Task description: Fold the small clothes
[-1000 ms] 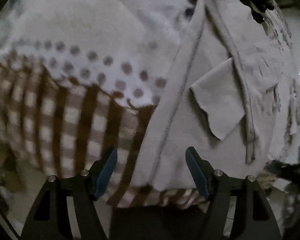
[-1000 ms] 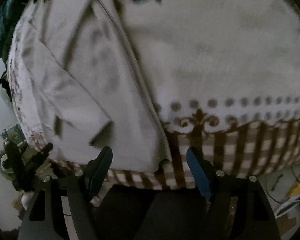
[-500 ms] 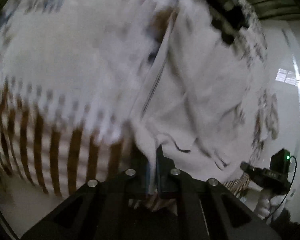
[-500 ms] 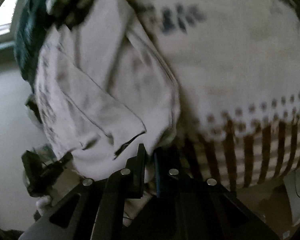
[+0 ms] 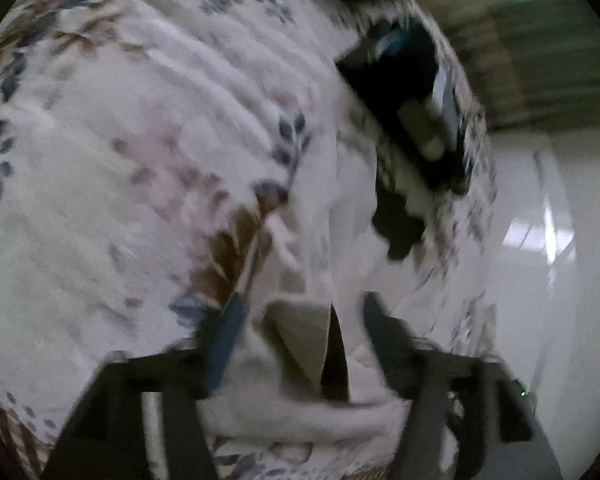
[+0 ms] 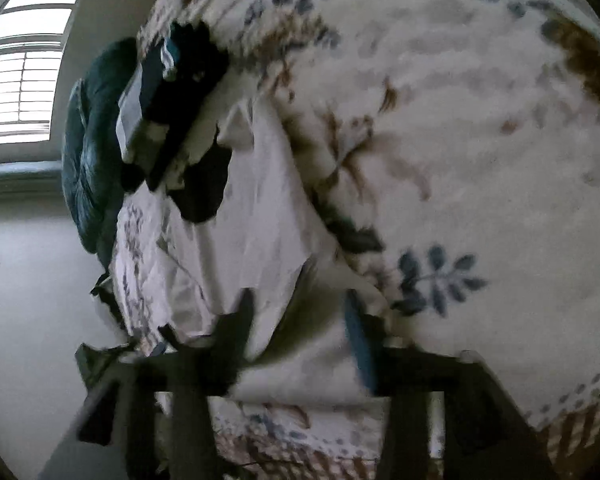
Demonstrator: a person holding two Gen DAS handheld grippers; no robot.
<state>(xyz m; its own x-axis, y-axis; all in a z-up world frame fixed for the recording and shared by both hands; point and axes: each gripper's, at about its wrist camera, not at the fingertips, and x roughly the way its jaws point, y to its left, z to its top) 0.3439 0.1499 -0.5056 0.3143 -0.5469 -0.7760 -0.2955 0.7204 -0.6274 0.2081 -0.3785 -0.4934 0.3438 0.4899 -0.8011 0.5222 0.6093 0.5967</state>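
Observation:
A pale grey-white garment point(image 5: 300, 396) lies on the floral bed cover point(image 5: 120, 160), folded over on itself. My left gripper point(image 5: 300, 332) is open with its fingers either side of the folded edge. In the right wrist view the same garment point(image 6: 260, 216) stretches away from me. My right gripper point(image 6: 300, 320) is open over its near edge. Both views are blurred by motion.
A pile of dark clothes point(image 6: 180, 92) lies on the far part of the bed, also in the left wrist view point(image 5: 412, 120). A teal cushion point(image 6: 88, 148) sits at the bed's left edge. Pale floor point(image 5: 540, 280) lies beyond the bed. A window point(image 6: 20, 60) is at far left.
Both grippers closed on the garment's near edge, carried it forward over the bed, folding it, and have now opened and let it go.

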